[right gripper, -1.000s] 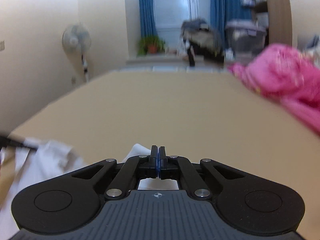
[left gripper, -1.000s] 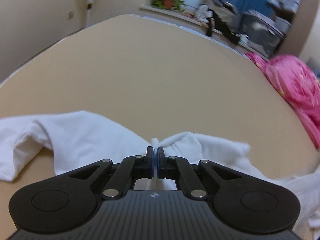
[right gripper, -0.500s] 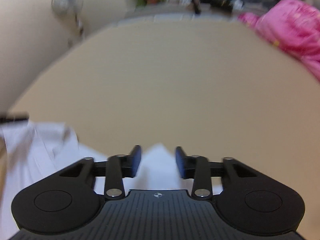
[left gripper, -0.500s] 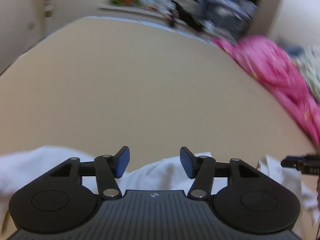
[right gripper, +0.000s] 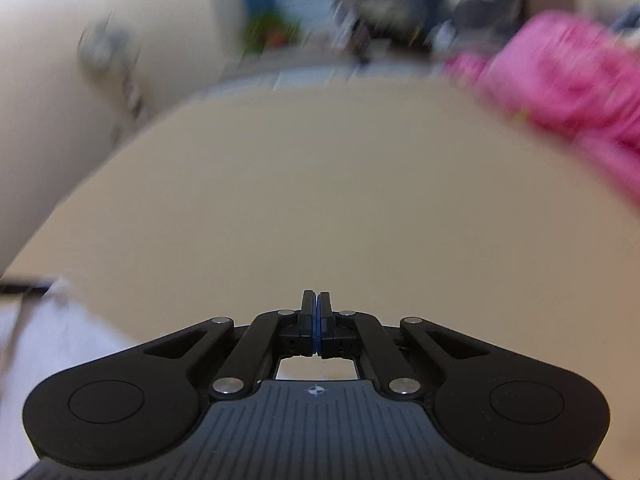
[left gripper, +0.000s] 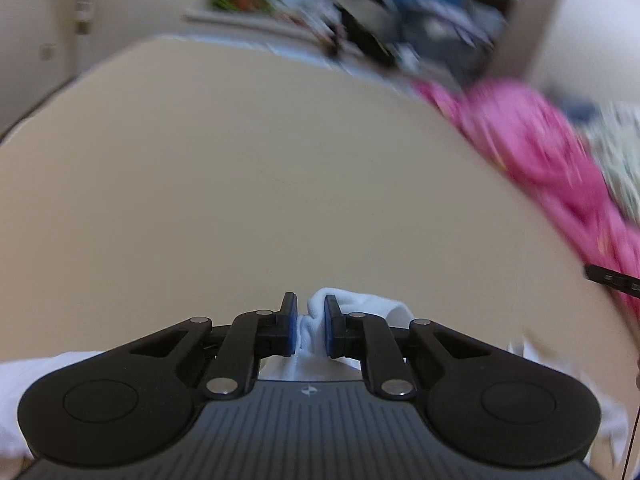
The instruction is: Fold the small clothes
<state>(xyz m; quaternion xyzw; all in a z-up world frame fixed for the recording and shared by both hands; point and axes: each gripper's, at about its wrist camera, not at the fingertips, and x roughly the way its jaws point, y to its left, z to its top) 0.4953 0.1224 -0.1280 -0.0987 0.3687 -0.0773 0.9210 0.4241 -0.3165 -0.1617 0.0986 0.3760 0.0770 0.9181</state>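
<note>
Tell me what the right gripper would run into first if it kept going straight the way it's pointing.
Probably the bare beige tabletop: the right gripper, shut, points down at it, with nothing visible in between. Blur leaves depth unclear.

Left wrist view: sits just behind left tool (left gripper: pixel 311 320), looks forward and down along fingers, low and close over tan tabletop (left gripper: pixel 260 184). Right wrist view: same mount behind right tool (right gripper: pixel 316 322), same downward tilt. Both share tabletop, pink heap (left gripper: pixel 552 160) at right, blurred plant (right gripper: pixel 272 32) beyond far edge.
</note>
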